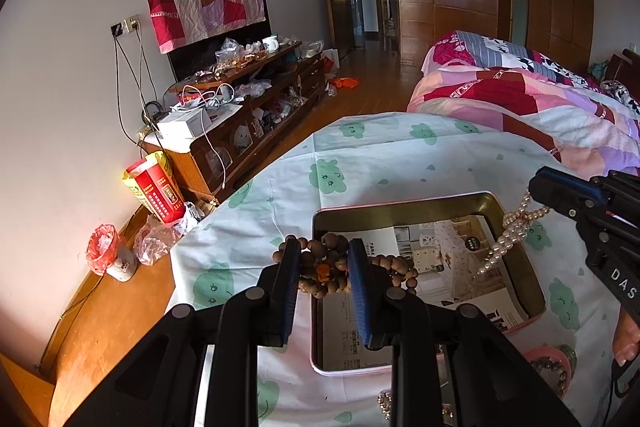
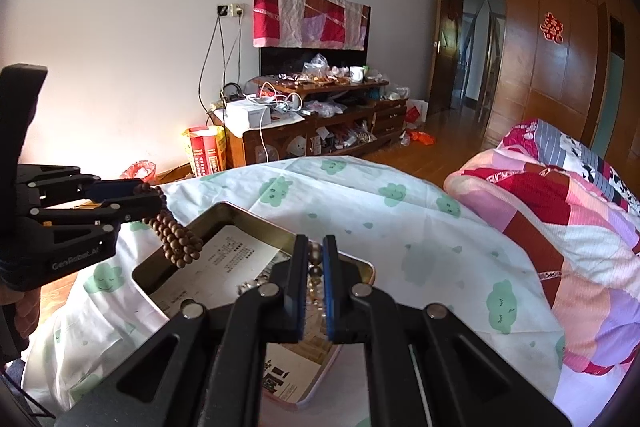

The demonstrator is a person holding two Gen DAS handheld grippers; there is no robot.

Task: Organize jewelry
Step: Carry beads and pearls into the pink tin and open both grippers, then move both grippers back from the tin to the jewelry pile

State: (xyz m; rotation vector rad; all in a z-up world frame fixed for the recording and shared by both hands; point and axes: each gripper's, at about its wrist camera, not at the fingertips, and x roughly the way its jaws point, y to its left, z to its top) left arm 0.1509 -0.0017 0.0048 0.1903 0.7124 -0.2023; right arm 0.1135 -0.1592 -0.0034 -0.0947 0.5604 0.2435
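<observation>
My left gripper [image 1: 325, 247] is shut on a bundle of brown wooden beads [image 1: 320, 269] and holds it over the near left edge of an open rectangular tin [image 1: 520, 259] lined with printed paper. In the right wrist view the left gripper [image 2: 154, 197] shows at the left with the wooden beads [image 2: 176, 235] hanging from it. My right gripper [image 2: 314, 255] is shut on a pearl necklace [image 2: 315, 267] above the tin [image 2: 224, 213]. In the left wrist view the right gripper [image 1: 534, 189] holds the pearl necklace [image 1: 508, 231] dangling over the tin's right side.
The tin lies on a white sheet with green clouds [image 1: 360, 163] on a bed. A pink round box with a bead bracelet [image 1: 554, 367] sits at the near right. A small pearl piece [image 1: 385, 403] lies near the front. A folded quilt [image 2: 560, 211] lies to the right.
</observation>
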